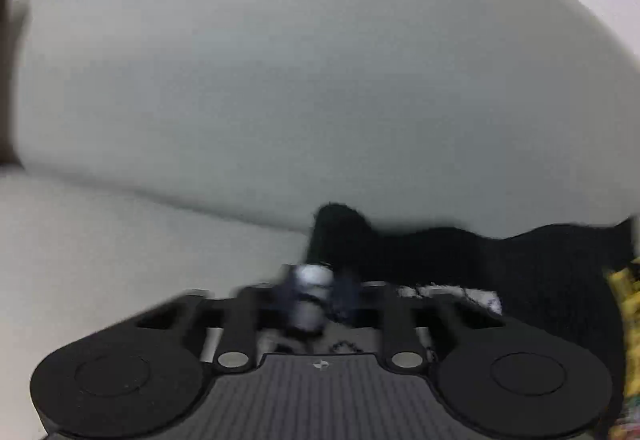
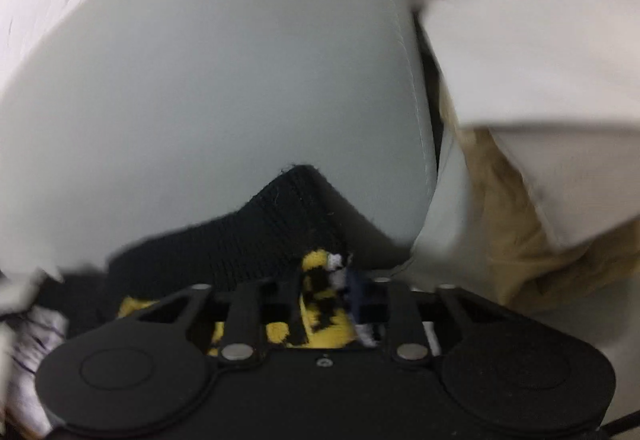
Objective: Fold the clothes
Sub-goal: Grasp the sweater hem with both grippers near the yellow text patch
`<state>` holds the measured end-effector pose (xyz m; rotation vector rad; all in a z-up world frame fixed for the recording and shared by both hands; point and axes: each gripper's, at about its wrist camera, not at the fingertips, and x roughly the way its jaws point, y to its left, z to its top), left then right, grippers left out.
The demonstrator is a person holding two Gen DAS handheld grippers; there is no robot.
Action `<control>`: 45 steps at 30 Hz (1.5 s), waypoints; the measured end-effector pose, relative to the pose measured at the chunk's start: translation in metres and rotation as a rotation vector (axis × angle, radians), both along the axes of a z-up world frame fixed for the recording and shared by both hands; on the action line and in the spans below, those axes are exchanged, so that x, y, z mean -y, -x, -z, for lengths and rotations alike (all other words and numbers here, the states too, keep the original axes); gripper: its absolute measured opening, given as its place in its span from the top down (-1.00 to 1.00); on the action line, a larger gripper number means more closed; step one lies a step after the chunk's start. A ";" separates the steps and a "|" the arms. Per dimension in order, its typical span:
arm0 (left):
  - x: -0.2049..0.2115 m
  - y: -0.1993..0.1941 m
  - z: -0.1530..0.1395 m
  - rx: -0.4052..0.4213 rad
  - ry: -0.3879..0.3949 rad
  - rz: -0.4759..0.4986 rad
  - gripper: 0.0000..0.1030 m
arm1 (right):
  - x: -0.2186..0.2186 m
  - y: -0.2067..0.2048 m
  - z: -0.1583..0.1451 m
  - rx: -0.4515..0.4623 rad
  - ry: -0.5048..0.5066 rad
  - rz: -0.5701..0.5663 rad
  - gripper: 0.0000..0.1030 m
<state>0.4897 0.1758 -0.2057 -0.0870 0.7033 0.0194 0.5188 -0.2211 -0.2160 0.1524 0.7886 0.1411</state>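
A black knit garment [image 2: 256,240] with yellow patches sits low in the right wrist view, its ribbed edge peaking at center. The right gripper [image 2: 340,280] is pinched closed on its yellow and black fabric. In the blurred left wrist view the garment [image 1: 460,260] spans the lower right, and the left gripper [image 1: 320,292] is clamped on its edge. A pale surface [image 1: 280,79] fills both backgrounds; tan cloth [image 2: 512,224] lies at right.

Both the left tool [image 1: 320,296] and the right tool [image 2: 332,292] have their fingers pressed together.
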 end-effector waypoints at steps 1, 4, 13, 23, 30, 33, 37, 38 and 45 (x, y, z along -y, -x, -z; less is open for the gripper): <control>0.006 0.009 -0.005 0.041 -0.058 -0.013 0.81 | -0.003 0.014 -0.008 0.072 0.041 0.027 0.68; 0.020 0.018 -0.001 0.070 -0.202 -0.059 0.79 | -0.011 0.038 -0.014 0.201 0.140 0.097 0.68; 0.025 0.048 -0.033 0.038 -0.157 -0.083 0.54 | 0.016 0.059 -0.036 0.079 0.070 0.134 0.12; 0.057 0.191 -0.140 0.091 -0.189 0.063 0.07 | 0.065 0.207 -0.177 0.168 -0.197 -0.037 -0.02; 0.078 0.134 -0.071 -0.064 -0.131 0.131 0.34 | 0.022 0.158 -0.119 -0.036 -0.220 -0.131 0.94; 0.081 0.102 -0.028 -0.096 -0.091 0.106 0.74 | -0.011 0.122 -0.069 -0.083 -0.172 -0.166 0.94; 0.083 0.069 0.006 -0.085 -0.072 0.059 0.79 | -0.043 0.079 -0.028 -0.117 -0.275 -0.240 0.92; 0.082 0.061 0.015 -0.096 -0.095 0.032 0.80 | -0.046 0.067 -0.017 -0.143 -0.312 -0.239 0.92; 0.072 0.059 0.020 -0.178 -0.188 -0.031 0.81 | -0.016 0.061 0.012 -0.168 -0.304 -0.056 1.00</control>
